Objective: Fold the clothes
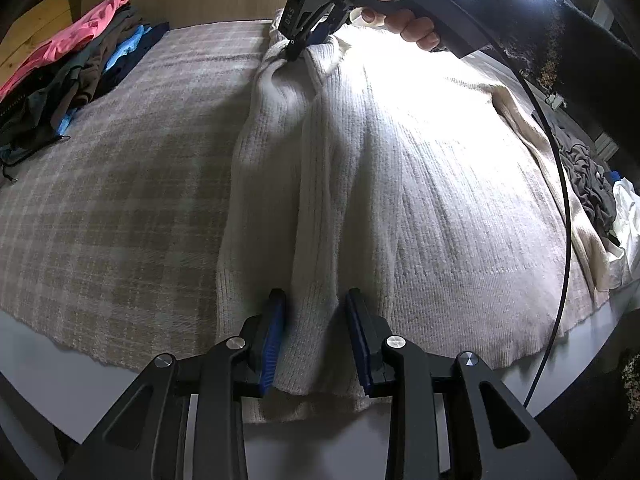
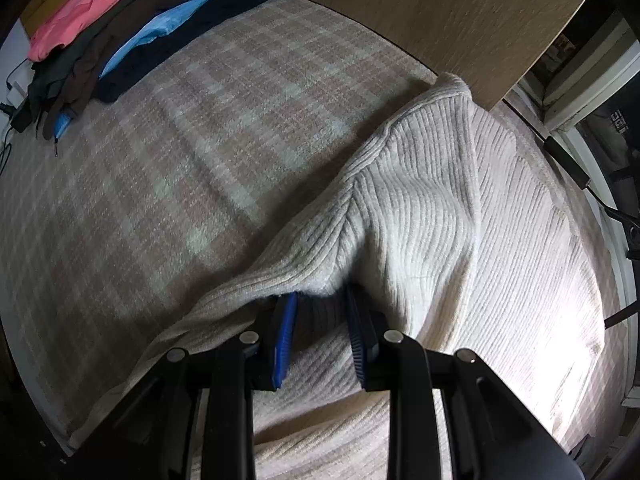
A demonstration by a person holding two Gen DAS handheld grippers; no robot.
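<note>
A cream ribbed sweater [image 1: 400,180] lies spread on a plaid blanket [image 1: 120,208]. In the left wrist view my left gripper [image 1: 315,297] is shut on a raised fold at the sweater's near hem, with knit filling the gap between the blue pads [image 1: 274,340]. At the far end a hand holds my right gripper [image 1: 295,50], pinched on the sweater's upper edge. In the right wrist view the right gripper [image 2: 322,294] has a lifted ridge of the sweater [image 2: 420,208] between its fingers, and the fabric drapes down on both sides.
A stack of clothes [image 1: 80,60] in pink, brown, blue and dark navy sits at the blanket's far left, and shows again as the stack [image 2: 120,40]. Crumpled grey and white garments [image 1: 592,188] lie at the right edge. A black cable [image 1: 562,200] hangs from the right gripper. A wooden panel [image 2: 440,12] stands behind the bed.
</note>
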